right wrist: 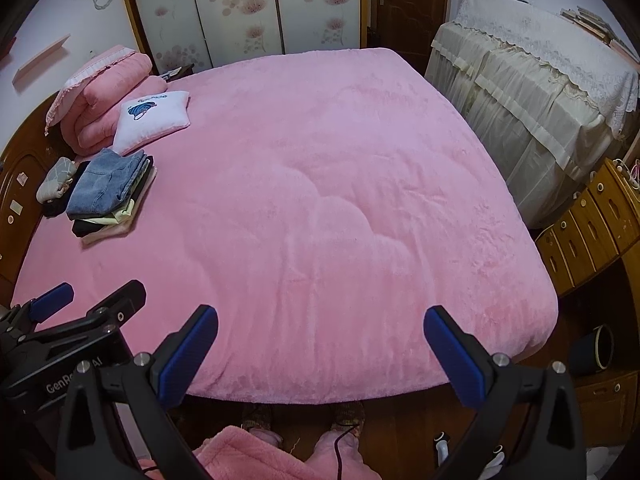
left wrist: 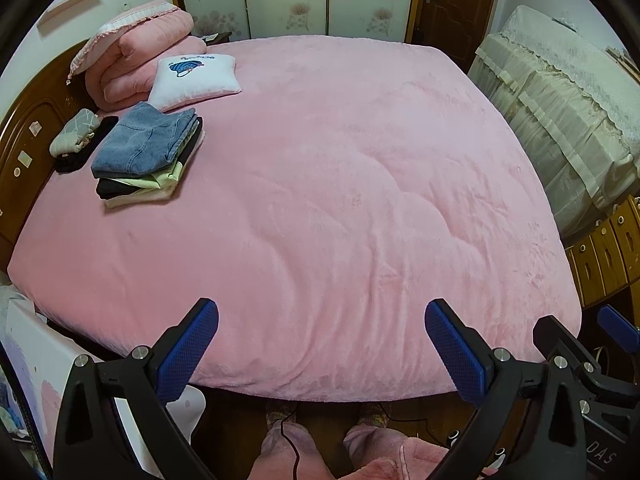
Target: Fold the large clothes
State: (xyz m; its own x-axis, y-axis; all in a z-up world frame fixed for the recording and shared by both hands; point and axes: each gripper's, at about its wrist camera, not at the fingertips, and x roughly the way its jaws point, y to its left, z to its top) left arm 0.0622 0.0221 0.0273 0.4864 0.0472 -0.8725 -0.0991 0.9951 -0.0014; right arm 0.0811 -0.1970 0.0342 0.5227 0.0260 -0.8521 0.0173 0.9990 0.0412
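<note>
From your left wrist camera, your left gripper (left wrist: pixel 322 316) hung over the near edge of the bed (left wrist: pixel 360 200), its blue-padded fingers (left wrist: pixel 188 344) spread wide apart with nothing between them. The pink fleece cover lay flat across the bed, lightly creased in the middle. The folded clothes sat in a stack (left wrist: pixel 148 156) at the far left, close to the wooden headboard (left wrist: pixel 24 152): folded blue jeans (left wrist: pixel 140 142) on top, then dark, pale green and cream layers beneath. Just beside the stack, toward the headboard, you had a small grey patterned bundle (left wrist: pixel 74 132) resting on something black. Behind the stack lay a white cushion (left wrist: pixel 196 80) with a blue print, touching a folded pink quilt (left wrist: pixel 140 56). Your right gripper (left wrist: pixel 588 344) showed at the lower right edge, and your feet in pink slippers (left wrist: pixel 360 440) stood on the floor below. From your right wrist camera, your right gripper (right wrist: pixel 320 320) was likewise released, fingers (right wrist: pixel 456 356) held wide over the near edge of the bed (right wrist: pixel 340 208) and gripping nothing. The stack (right wrist: pixel 110 196) appeared at the far left with the jeans (right wrist: pixel 106 186) uppermost, well apart from both tools. Your left gripper (right wrist: pixel 80 312) sat at the lower left. A lace-covered piece of furniture (right wrist: pixel 528 92) stood to the right of the bed, with wooden drawers (right wrist: pixel 588 224) nearer you.
</note>
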